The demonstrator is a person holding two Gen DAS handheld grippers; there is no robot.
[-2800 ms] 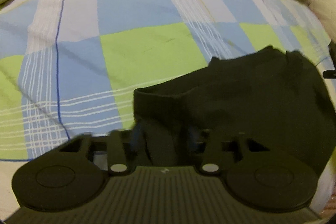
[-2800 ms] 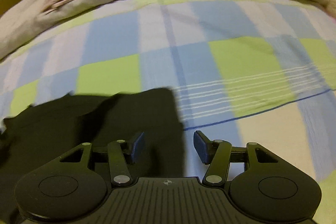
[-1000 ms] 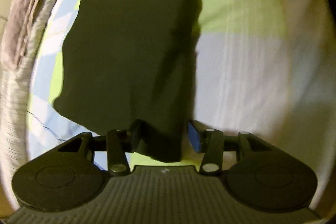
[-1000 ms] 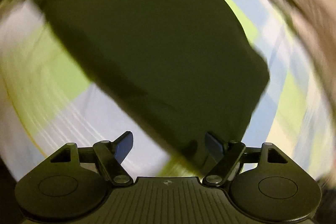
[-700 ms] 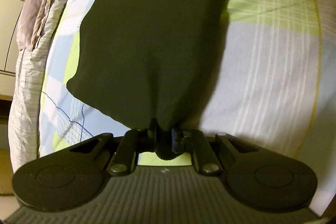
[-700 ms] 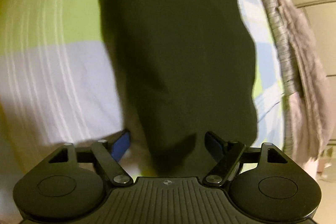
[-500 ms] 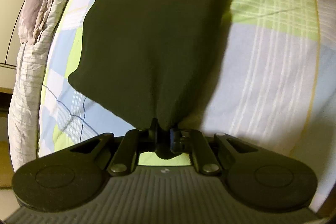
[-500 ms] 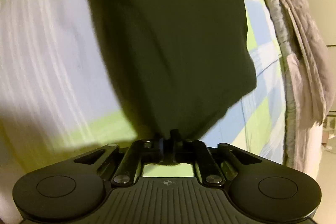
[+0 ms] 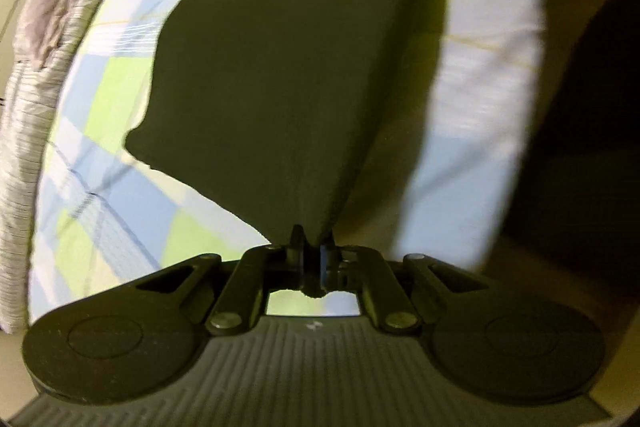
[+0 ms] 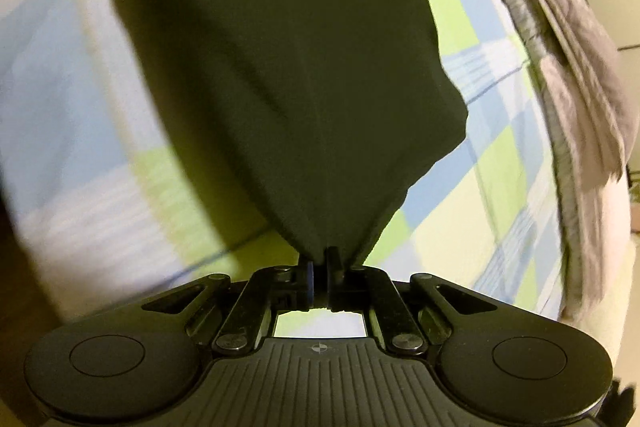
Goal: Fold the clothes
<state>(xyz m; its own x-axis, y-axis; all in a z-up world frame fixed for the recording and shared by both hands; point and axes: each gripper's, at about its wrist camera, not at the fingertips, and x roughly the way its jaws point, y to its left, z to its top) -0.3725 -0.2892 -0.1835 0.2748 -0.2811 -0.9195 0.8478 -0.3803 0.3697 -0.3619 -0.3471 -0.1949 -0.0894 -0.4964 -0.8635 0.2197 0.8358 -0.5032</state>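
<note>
Left gripper (image 9: 312,259) pinches a corner of the dark garment (image 9: 288,67), jaws closed tight on the fabric, which fans out taut above the blue, green and white checked bedsheet (image 9: 108,147), grey striped quilt (image 9: 44,39) bunched along its far edge.

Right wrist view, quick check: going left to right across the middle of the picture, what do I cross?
Checked bedsheet → dark garment, pinched below by the right gripper → checked bedsheet again → grey striped blanket along the bed's edge.
</note>
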